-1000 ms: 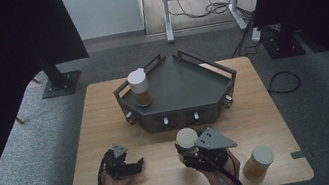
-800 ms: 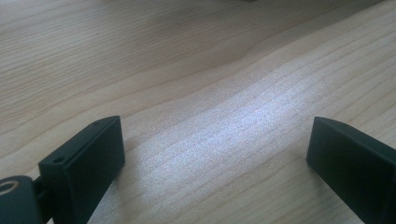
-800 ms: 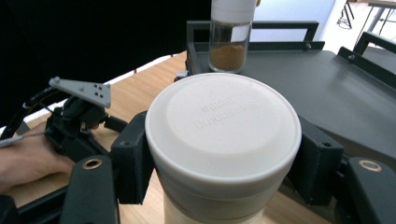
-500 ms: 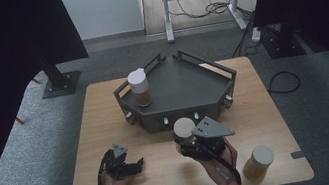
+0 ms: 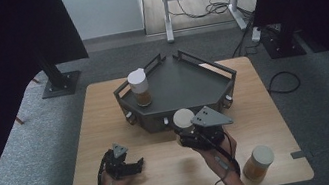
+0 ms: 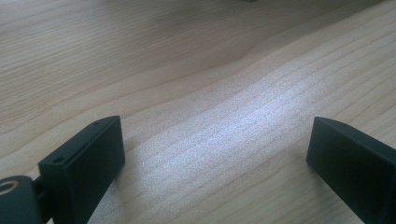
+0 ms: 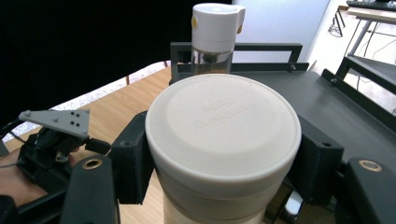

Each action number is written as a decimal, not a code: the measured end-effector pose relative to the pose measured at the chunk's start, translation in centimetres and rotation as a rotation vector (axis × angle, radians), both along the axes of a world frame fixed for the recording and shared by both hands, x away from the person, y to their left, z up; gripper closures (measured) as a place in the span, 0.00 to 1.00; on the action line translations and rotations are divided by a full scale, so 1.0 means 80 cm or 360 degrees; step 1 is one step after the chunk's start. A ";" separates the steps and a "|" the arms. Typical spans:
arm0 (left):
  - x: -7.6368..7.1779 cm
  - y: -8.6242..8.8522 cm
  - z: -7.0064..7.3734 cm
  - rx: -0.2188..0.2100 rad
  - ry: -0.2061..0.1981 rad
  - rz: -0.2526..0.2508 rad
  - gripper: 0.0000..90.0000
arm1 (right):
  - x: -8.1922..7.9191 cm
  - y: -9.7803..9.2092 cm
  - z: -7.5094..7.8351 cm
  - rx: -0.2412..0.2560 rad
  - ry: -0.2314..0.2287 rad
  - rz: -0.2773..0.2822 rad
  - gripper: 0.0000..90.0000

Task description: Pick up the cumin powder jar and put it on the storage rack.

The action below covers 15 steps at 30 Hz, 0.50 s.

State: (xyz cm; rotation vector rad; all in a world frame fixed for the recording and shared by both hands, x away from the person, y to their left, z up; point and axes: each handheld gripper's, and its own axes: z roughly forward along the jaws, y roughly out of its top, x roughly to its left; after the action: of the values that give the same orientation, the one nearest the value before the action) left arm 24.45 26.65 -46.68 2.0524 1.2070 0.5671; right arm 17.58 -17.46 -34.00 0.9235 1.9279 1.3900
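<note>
**Right gripper clamps a white-lidded jar at the tray's front edge**

Right gripper (image 5: 186, 128) has its jaws clamped on a white-lidded jar (image 5: 183, 119), one jaw on each side just under the lid, as the right gripper view shows (image 7: 223, 154). In the high view the jar is held upright just in front of the dark grey tray (image 5: 186, 81), close to its front wall. A second jar with a white flip-cap lid (image 5: 139, 87) stands upright in the tray's left corner; in the right gripper view it rises beyond the held jar (image 7: 215, 37). A third white-lidded jar (image 5: 259, 162) stands on the wooden table (image 5: 105, 112) near its front right corner, well apart from the tray. Left gripper (image 5: 132, 167) sits low over the table's front left part, jaws spread wide and holding nothing; the left gripper view shows bare wood grain between them (image 6: 215, 149).
</note>
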 end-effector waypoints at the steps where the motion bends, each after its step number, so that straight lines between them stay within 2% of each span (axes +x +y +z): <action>1: 0.000 0.000 0.000 0.0000 0.0000 0.0000 0.04 | 0.001 0.000 0.001 0.0001 -0.0003 -0.0001 0.37; 15: 0.000 0.000 0.000 -0.0003 -0.0002 0.0002 0.04 | 0.030 0.003 0.019 -0.0021 0.0003 -0.0011 0.37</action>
State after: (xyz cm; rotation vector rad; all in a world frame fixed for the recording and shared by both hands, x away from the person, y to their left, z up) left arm 24.44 26.65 -46.71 2.0493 1.2076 0.5674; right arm 20.00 -17.18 -32.45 0.9245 1.9312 1.3714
